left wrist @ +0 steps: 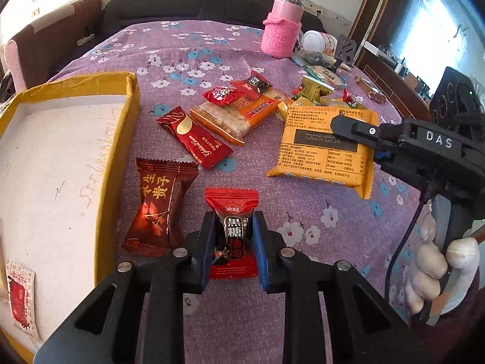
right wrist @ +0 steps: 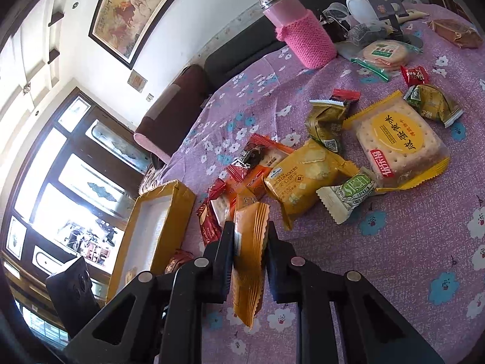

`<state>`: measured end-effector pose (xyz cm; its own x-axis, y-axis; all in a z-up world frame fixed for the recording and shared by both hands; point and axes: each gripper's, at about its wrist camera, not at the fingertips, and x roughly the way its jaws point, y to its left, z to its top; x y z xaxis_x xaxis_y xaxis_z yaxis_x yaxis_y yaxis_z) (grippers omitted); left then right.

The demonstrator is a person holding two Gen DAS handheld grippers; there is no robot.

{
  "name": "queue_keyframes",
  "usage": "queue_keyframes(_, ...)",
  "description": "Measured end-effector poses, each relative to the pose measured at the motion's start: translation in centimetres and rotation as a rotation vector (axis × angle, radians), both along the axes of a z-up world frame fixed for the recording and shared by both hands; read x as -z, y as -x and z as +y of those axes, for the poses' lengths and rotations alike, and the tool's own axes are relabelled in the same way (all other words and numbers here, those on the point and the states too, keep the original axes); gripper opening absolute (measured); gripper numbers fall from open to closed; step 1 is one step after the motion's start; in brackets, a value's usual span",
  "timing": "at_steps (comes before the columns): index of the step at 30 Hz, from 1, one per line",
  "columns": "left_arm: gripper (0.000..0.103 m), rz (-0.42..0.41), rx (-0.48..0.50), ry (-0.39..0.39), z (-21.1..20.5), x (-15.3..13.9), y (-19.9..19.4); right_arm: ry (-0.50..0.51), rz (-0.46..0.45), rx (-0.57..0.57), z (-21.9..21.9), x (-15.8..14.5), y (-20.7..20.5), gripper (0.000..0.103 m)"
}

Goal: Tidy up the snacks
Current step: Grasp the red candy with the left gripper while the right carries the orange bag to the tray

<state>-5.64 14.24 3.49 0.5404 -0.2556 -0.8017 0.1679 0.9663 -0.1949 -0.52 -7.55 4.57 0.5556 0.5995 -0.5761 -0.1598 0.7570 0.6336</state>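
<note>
My left gripper (left wrist: 232,230) is shut on a small red and black candy (left wrist: 233,209) that lies on the purple flowered cloth (left wrist: 318,212). In the left wrist view my right gripper (left wrist: 338,126) comes in from the right, shut on the edge of an orange-yellow cracker packet (left wrist: 318,157). In the right wrist view the same right gripper (right wrist: 250,236) pinches that packet (right wrist: 248,261) edge-on between its pads. An open yellow cardboard box (left wrist: 132,106) with a white floor sits left of the candy, and it also shows as the box (right wrist: 185,195) beyond the held packet.
A dark red candy (left wrist: 160,209) and a long red packet (left wrist: 194,142) lie beside the box. Several more snacks (right wrist: 400,142) are piled on the cloth. A pink bottle in a knitted sleeve (left wrist: 283,30) stands at the back. A gloved hand (left wrist: 430,257) grips the right handle.
</note>
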Motion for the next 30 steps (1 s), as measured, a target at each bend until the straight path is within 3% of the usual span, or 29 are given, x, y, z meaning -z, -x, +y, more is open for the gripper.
queue_keyframes(7,0.021,-0.075,-0.067,0.069,3.9,-3.7,3.0,-0.005,-0.033,0.001,0.2,-0.6,0.3,0.018)
queue_keyframes(15,0.022,-0.123,-0.251,0.085,13.2,-5.6,5.0,0.018,-0.121,0.013,1.3,-3.9,1.5,0.018)
queue_keyframes(23,0.022,-0.081,-0.395,0.105,20.5,-3.9,3.3,-0.002,-0.114,-0.165,10.0,-6.9,1.8,0.018)
queue_keyframes(30,0.022,-0.030,-0.459,0.092,23.8,-2.2,2.2,-0.033,0.020,-0.327,20.0,-3.7,0.8,0.018)
